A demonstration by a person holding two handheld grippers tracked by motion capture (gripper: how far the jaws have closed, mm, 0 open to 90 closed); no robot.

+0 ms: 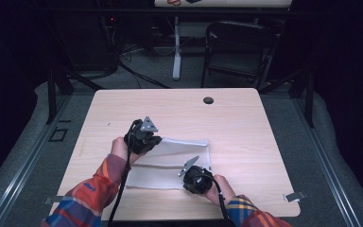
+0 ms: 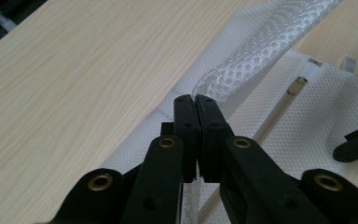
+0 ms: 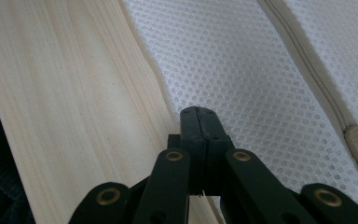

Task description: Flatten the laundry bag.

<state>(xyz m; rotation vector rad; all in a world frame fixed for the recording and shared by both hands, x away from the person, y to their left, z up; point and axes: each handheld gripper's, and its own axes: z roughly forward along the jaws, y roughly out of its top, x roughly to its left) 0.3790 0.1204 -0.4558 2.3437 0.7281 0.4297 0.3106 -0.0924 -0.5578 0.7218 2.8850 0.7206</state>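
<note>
both tools clamp the white mesh bag [image 1: 170,163] on a pale wooden table [image 1: 236,118].

Two grippers on a white mesh bag

The left gripper [image 1: 147,138] sits at the mesh bag's [image 1: 170,163] far left corner, the right gripper [image 1: 194,176] on its near edge; the bag lies on the wooden table [image 1: 246,123].
</note>
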